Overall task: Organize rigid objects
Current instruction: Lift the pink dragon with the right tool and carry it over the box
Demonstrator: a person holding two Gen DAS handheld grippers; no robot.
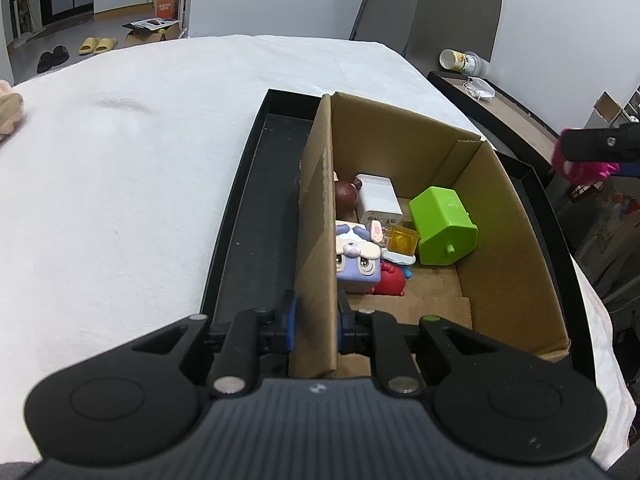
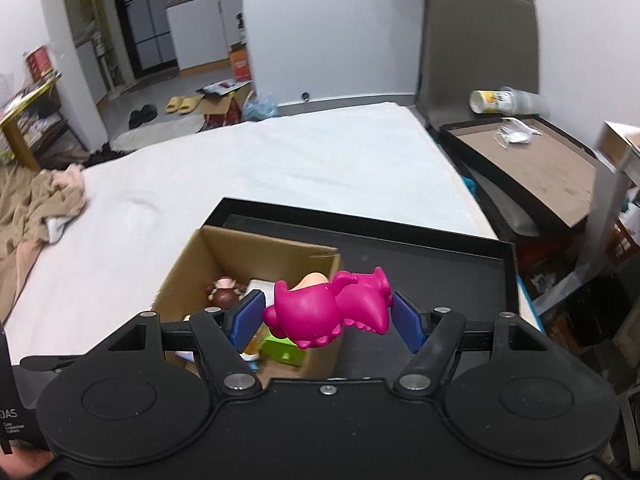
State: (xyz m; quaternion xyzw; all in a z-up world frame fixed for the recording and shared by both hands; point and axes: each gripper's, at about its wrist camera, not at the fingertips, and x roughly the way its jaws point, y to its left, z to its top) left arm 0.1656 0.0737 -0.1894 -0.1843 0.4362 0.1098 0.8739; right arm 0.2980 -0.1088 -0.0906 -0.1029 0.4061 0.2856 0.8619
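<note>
My left gripper is shut on the near left wall of the cardboard box, which stands in a black tray. Inside the box lie a green block, a white charger, a purple bunny cube, a red toy, a yellow brick and a brown figure. My right gripper is shut on a magenta dinosaur toy, held above the right edge of the box. It shows at the right edge of the left wrist view.
The tray sits on a white-covered table. Beige cloth lies at the table's left. A side table with a tipped bottle and a grey chair stand at the right.
</note>
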